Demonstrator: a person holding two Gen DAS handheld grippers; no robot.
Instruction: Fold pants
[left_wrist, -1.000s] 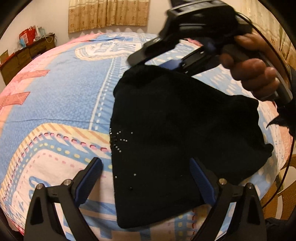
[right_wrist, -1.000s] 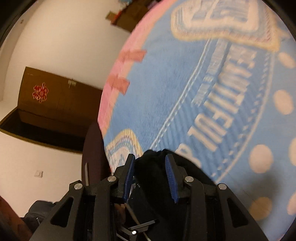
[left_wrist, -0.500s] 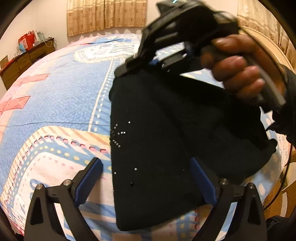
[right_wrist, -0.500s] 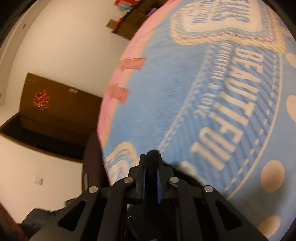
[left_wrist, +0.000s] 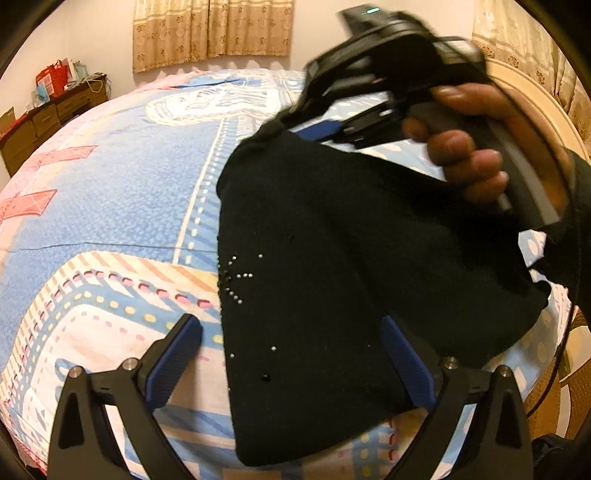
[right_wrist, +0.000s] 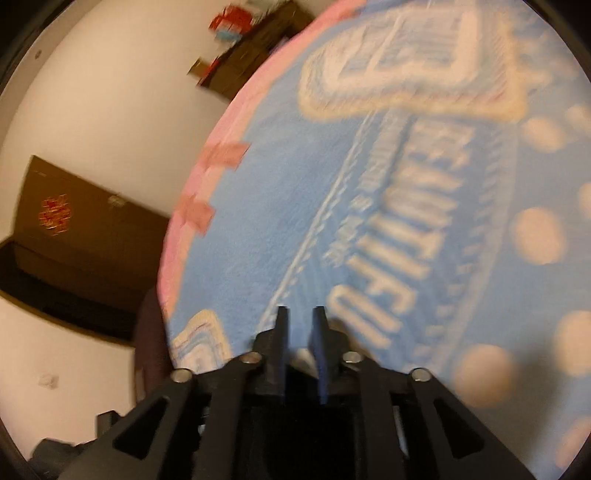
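Black pants (left_wrist: 314, 258) with small rhinestones lie folded on the bed. My left gripper (left_wrist: 291, 354) hovers open over their near end: its left finger (left_wrist: 177, 350) is off the cloth and its right finger (left_wrist: 406, 362) is above it. A hand holds my right gripper (left_wrist: 291, 122) at the pants' far corner. In the right wrist view the right gripper (right_wrist: 300, 325) has a narrow gap between its jaws, which are opening. Only the bedcover shows between the tips, and the picture is blurred.
The blue and pink patterned bedcover (left_wrist: 110, 192) spreads left and beyond the pants. A brown dresser (left_wrist: 44, 118) stands by the far left wall, curtains (left_wrist: 210, 33) hang behind, and a cream headboard (left_wrist: 535, 107) is at the right. A dark wooden door (right_wrist: 74, 229) lies past the bed's edge.
The right gripper's jaws closed on the pants' far corner half a second ago and now stand slightly apart with no cloth between the tips. The left gripper has not moved.
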